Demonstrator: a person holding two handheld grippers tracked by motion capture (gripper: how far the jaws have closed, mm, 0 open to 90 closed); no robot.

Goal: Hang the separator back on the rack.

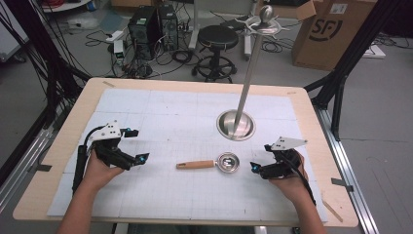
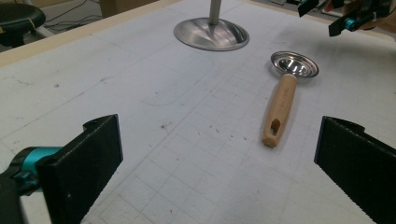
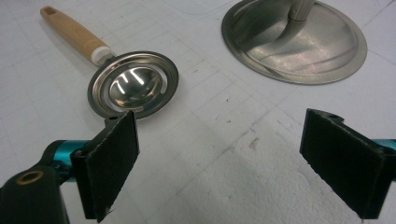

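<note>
A steel ladle with a wooden handle (image 1: 209, 164) lies flat on the white gridded mat, bowl to the right. Left of it, my left gripper (image 1: 136, 145) is open with nothing between its jaws. Its own view shows the gripper (image 2: 219, 140) low over the mat, with the ladle (image 2: 280, 102) ahead toward the right jaw. On the ladle's other side my right gripper (image 1: 259, 157) is open too. In its view the gripper (image 3: 222, 135) holds nothing, and the ladle's bowl (image 3: 133, 84) lies just beyond the left jaw. Neither gripper touches the ladle.
A steel stand with a round base (image 1: 235, 125) and a tall pole (image 1: 248, 68) rises behind the ladle; the base (image 3: 294, 42) is close ahead of my right gripper. Behind the wooden table (image 1: 87, 97), the floor holds a stool (image 1: 217, 39), computer towers (image 1: 152, 29), a cardboard box (image 1: 331, 29) and cables.
</note>
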